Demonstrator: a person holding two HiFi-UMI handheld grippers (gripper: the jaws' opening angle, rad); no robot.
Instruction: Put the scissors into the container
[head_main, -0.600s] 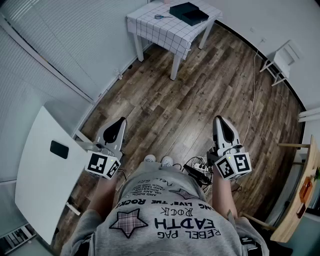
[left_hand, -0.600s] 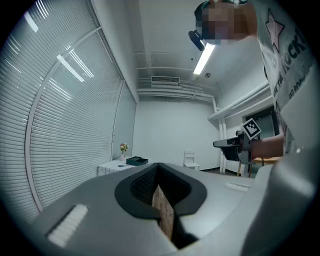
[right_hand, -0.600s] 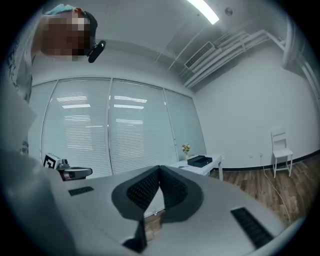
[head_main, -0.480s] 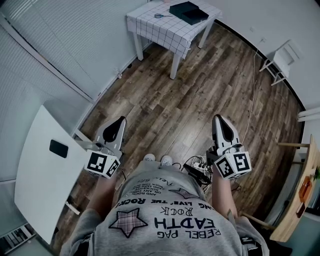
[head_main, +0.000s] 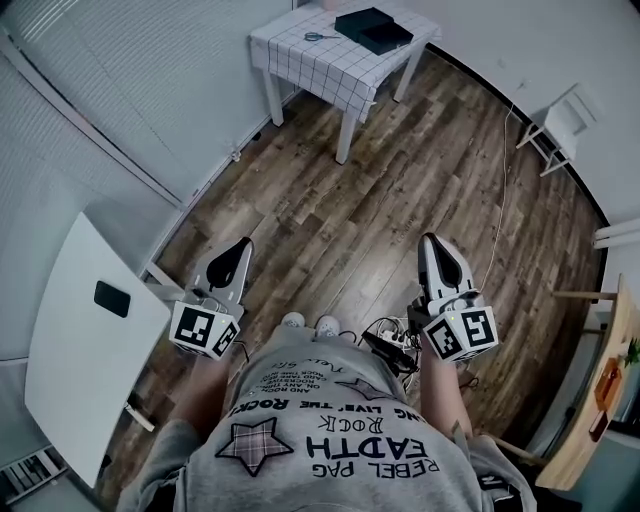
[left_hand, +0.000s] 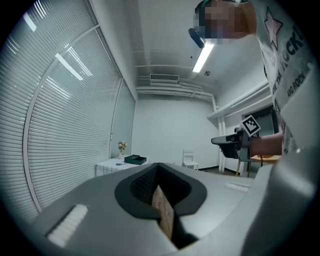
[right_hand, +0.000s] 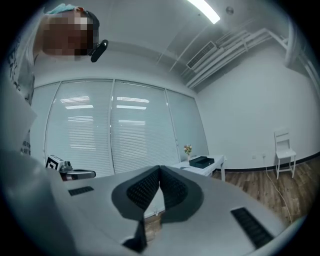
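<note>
At my far left a white desk (head_main: 80, 380) runs off the frame edge. The dark flat item (head_main: 112, 298) lying on it is too small for me to identify. My left gripper (head_main: 240, 248) is level, its jaws pressed together on nothing. On the far checked table (head_main: 330, 70), whose far edge is cropped, the scissors (head_main: 320, 36) lie just left of the black container (head_main: 372, 27), outside it. I can't see into the container. My right gripper (head_main: 434, 243) is also closed and empty. A white chair (head_main: 565, 118) stands far right.

I see small scissors (head_main: 322, 36) lying flat on the far checked bench (head_main: 330, 72), low black container (head_main: 372, 28) near them, not touching
</note>
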